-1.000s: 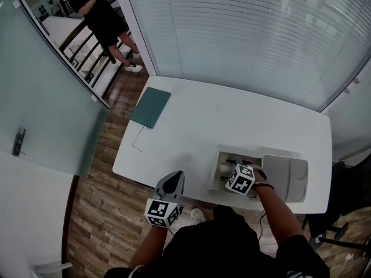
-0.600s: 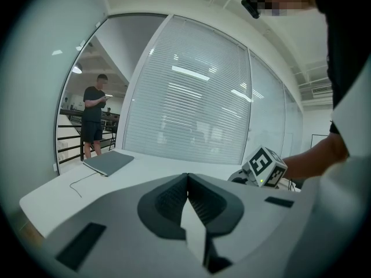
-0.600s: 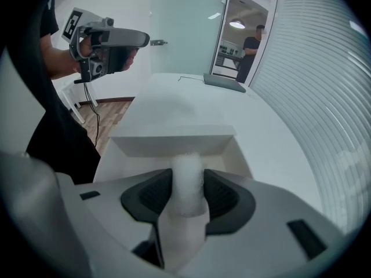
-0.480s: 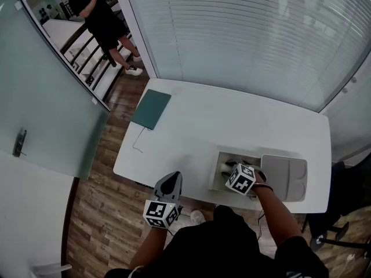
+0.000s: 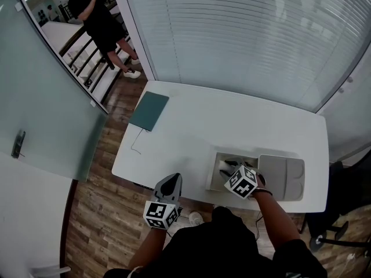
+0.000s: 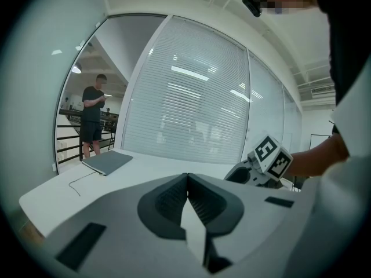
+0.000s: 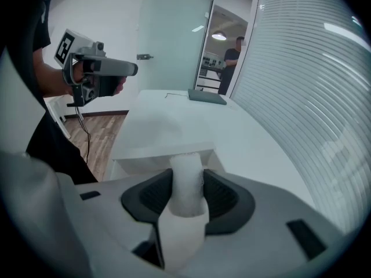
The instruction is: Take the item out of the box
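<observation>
An open white box (image 5: 215, 157) stands near the table's front edge, with its lid (image 5: 282, 177) lying flat to the right. My right gripper (image 5: 228, 169) reaches down into the box. In the right gripper view its dark pads press on both sides of a white foam-wrapped item (image 7: 186, 181), which stands up in front of the box wall (image 7: 152, 154). My left gripper (image 5: 170, 184) hangs off the table's front edge, left of the box, shut with nothing in it (image 6: 187, 178). The item itself is hard to make out in the head view.
A dark green flat case (image 5: 149, 110) lies at the white table's (image 5: 232, 117) far left corner, with a thin cable (image 5: 137, 144) trailing from it. A person (image 5: 98, 16) stands beyond a glass wall at the upper left. Blinds cover the window behind the table.
The right gripper has drawn slightly toward the near side of the box. The left gripper has barely moved.
</observation>
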Motion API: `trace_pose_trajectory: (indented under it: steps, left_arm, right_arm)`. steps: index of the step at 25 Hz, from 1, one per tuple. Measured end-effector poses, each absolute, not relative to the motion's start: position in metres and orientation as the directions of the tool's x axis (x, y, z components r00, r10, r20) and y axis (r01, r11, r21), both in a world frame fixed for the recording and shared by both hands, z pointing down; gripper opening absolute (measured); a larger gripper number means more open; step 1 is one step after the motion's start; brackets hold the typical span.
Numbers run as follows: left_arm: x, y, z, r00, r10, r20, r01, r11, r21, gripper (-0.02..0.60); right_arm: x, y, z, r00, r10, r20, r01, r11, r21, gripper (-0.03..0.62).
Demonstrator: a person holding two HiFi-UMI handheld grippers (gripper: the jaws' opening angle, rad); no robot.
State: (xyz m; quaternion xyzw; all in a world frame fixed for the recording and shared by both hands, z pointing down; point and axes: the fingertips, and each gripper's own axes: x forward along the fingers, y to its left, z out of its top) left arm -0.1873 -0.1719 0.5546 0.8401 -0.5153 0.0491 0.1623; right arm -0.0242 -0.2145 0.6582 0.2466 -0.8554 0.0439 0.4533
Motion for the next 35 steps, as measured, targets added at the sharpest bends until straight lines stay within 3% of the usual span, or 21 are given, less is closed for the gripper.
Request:
trace_pose_trajectory:
  steps: [15, 29, 35]
  left_arm:
    - [-0.172, -0.170, 0.552, 0.504, -0.827, 0.248, -0.862, -0.462, 0.210, 0.011]
    - [-0.153, -0.167, 0.549, 0.547, -0.800, 0.245, -0.837, -0.514, 0.190, 0.011]
    - [-0.145, -0.166, 0.547, 0.554, -0.797, 0.239, -0.832, -0.522, 0.189, 0.011]
  right_arm:
    - [-0.025, -0.222, 0.560, -0.591, -0.647, 0.481, -0.697, 0.710, 0.100, 0.167]
    - [0.008, -0.212, 0.497, -0.559, -0.819, 0.128, -0.828, 0.558, -0.052, 0.167]
    - [0.027, -0.209, 0.485, -0.503, -0.859, 0.095, -0.864, 0.503, -0.026, 0.164]
